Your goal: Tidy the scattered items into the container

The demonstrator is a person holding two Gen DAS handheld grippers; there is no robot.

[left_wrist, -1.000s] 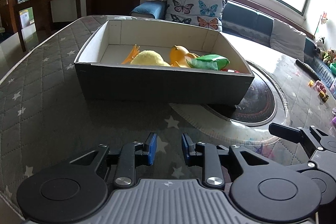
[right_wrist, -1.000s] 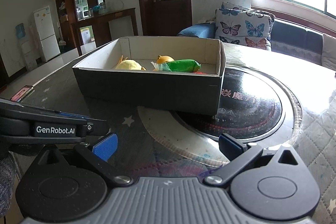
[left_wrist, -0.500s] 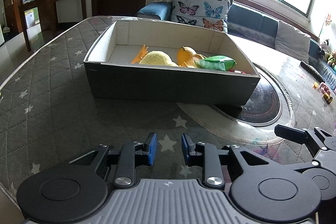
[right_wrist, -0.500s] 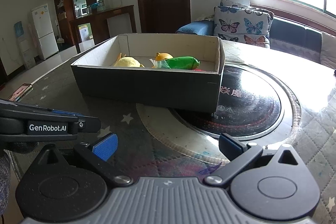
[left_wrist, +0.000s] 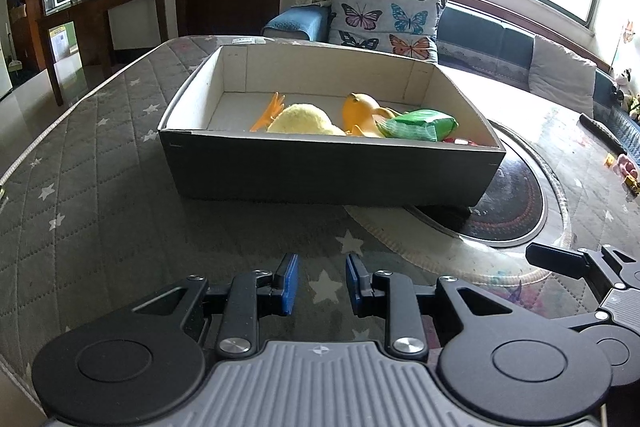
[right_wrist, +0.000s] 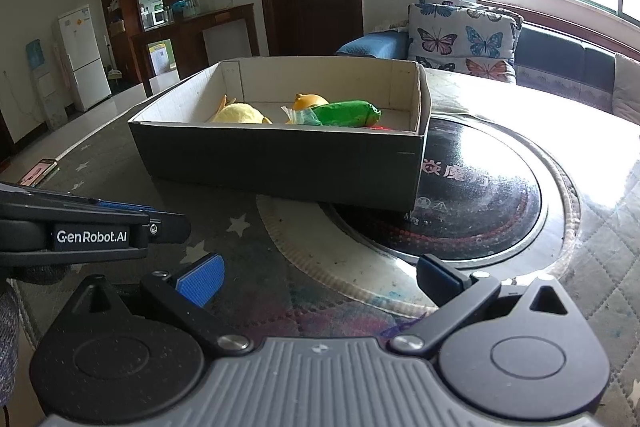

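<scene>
A dark cardboard box (left_wrist: 328,175) with a white inside stands on the table; it also shows in the right wrist view (right_wrist: 280,163). In it lie a yellow plush toy (left_wrist: 306,119), an orange toy (left_wrist: 360,111), a green packet (left_wrist: 418,125) and something red, mostly hidden. My left gripper (left_wrist: 318,283) hovers over the table in front of the box, jaws a narrow gap apart, empty. My right gripper (right_wrist: 320,275) is wide open and empty, in front of the box's right corner.
A round black hotplate (right_wrist: 480,203) is set in the table (left_wrist: 100,207) under the box's right end. Small toys (left_wrist: 628,167) and a dark remote (left_wrist: 604,131) lie at the far right. A sofa with butterfly cushions (left_wrist: 384,19) stands behind.
Both grippers have drawn back and risen a little from the box, so it looks smaller and more of its inside shows. The jaws have not changed.
</scene>
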